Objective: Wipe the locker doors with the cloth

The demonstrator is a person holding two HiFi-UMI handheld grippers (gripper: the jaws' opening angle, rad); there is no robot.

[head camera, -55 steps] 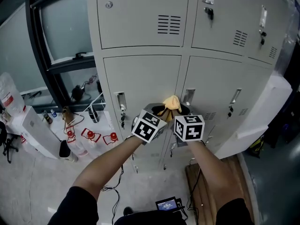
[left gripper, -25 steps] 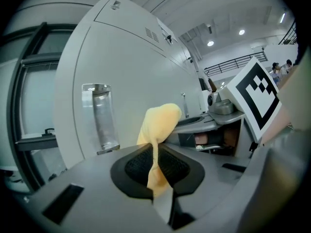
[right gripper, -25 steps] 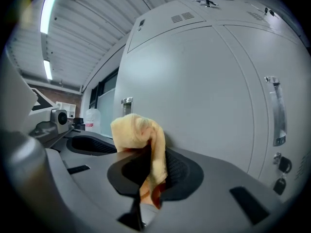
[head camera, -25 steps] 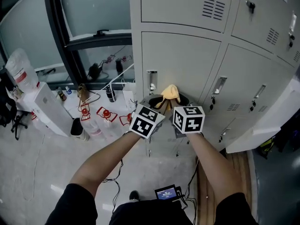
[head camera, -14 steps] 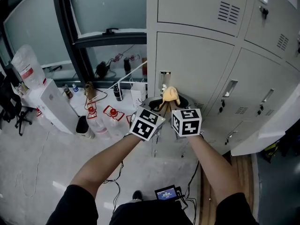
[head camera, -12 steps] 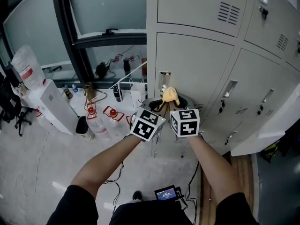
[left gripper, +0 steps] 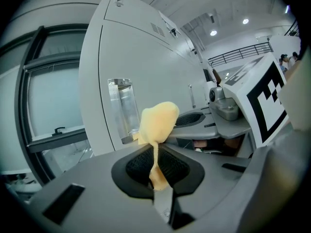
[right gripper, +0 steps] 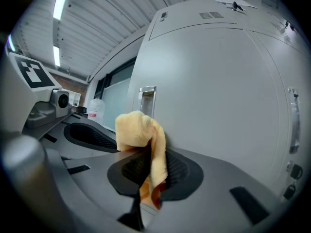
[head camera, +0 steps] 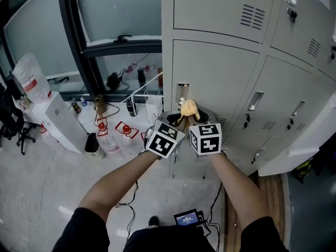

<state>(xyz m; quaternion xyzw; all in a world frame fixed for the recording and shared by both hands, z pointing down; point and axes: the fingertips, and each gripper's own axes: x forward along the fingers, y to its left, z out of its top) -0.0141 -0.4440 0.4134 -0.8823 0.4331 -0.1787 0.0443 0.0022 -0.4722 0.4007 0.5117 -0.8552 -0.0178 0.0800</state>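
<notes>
Before the grey lockers, close to the lower-row locker door (head camera: 215,72) at the left end of the bank, the person is holding both tools side by side with forearms stretched forward. The left hand-held gripper (left gripper: 156,171) is clamping its jaws on a thin strip of the yellow cloth (head camera: 188,108). That strip is running down between the black ribbed pads, while the rest is bunching into a rounded lump above them. The right hand-held gripper (right gripper: 148,176) is likewise pinching a folded part of the same cloth between its closed jaws, with the fold drooping over the pads. The cloth is thus sitting between the two tools, gripped from both sides. As the head view is showing it, it is lying just below the door's recessed metal handle (head camera: 182,91). Whether the cloth is touching the door's surface no view is making clear, though in both gripper views it is sitting very near the panel. Off to the left, a dark-framed window (head camera: 121,9) is standing beside the lockers, and red-topped bottles (head camera: 125,129) are sitting on the floor (head camera: 37,182) below it.
</notes>
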